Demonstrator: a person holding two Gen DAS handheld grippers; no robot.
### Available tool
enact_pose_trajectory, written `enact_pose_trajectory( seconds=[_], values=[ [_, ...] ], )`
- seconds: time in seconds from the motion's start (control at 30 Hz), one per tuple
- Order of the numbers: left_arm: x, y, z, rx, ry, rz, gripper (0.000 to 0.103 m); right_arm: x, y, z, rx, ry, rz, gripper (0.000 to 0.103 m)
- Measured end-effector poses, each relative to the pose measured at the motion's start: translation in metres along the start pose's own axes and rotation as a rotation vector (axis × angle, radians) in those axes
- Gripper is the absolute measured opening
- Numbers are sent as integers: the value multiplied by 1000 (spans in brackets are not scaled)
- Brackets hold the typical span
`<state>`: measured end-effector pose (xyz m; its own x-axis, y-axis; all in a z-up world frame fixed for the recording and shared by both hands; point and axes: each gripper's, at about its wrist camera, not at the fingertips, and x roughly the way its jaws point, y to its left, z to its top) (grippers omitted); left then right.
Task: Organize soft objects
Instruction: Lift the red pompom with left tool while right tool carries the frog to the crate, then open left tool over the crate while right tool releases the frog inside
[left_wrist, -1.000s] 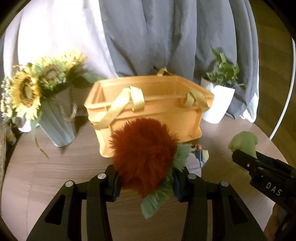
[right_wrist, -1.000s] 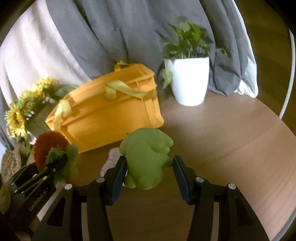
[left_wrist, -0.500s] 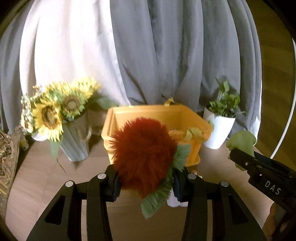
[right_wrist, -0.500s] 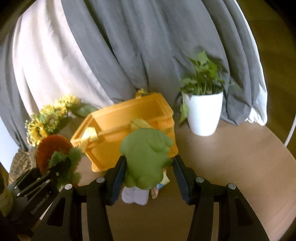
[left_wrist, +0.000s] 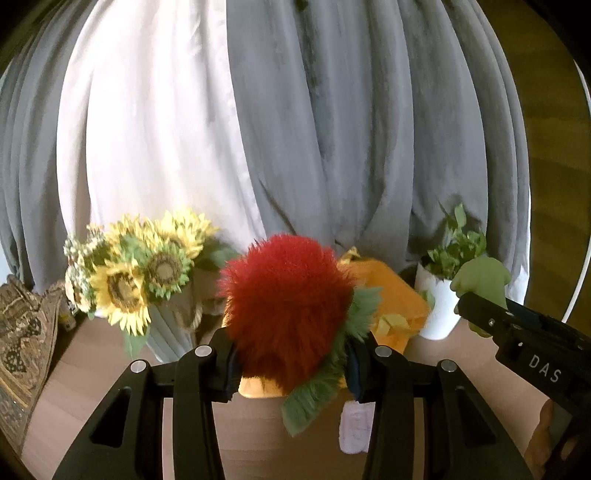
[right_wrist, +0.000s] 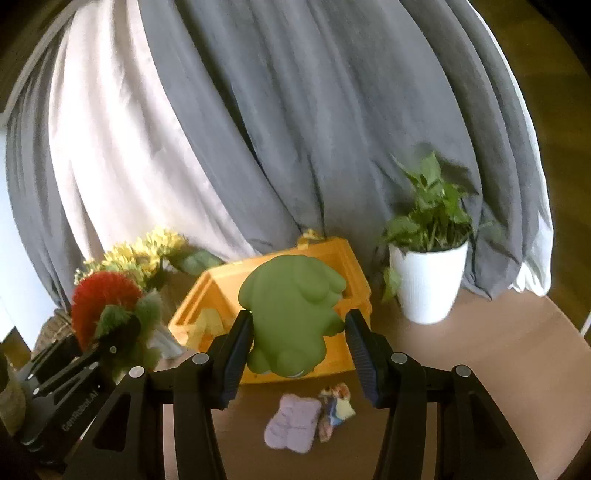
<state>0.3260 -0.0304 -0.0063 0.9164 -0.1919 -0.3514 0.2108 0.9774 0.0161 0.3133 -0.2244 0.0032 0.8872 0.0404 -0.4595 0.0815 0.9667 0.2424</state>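
Green plush (right_wrist: 291, 314) upright betw. fingers (right_wrist: 240, 354), prob. head-up.

Sunflowers (left_wrist: 147, 273); potted plant (right_wrist: 428, 273); grey curtain (right_wrist: 295, 129)

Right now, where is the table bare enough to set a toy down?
Free: table right of the orange bin, in front of the white plant pot. Crowded: before the bin, where a lilac toy and a small doll lie.

Two readable marks for you. White letters "DAS" stand on the black body of your right tool (left_wrist: 480, 295), seen from the left wrist. Pale lettering "GenRobot.AI" runs along the black body of your left tool (right_wrist: 122, 325), seen from the right wrist.
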Motion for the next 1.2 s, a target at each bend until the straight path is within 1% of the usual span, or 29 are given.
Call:
enact_pose_trajectory(
  seconds=[0.27,0.47,0.67,0.9,1.2],
  values=[
    [5,0,18,8,-56,22,43,6,4,21,-17,-44,44,52],
    [16,-3,29,18,-74,34,43,17,3,35,-28,-65,62,52],
    [32,-2,41,25,-86,40,43,33,1,46,-37,-67,73,52],
    [59,1,54,33,-92,49,43,55,1,56,-39,-62,85,52],
    [99,5,59,28,-62,44,43,93,0,66,-48,-31,79,52]
  ],
)
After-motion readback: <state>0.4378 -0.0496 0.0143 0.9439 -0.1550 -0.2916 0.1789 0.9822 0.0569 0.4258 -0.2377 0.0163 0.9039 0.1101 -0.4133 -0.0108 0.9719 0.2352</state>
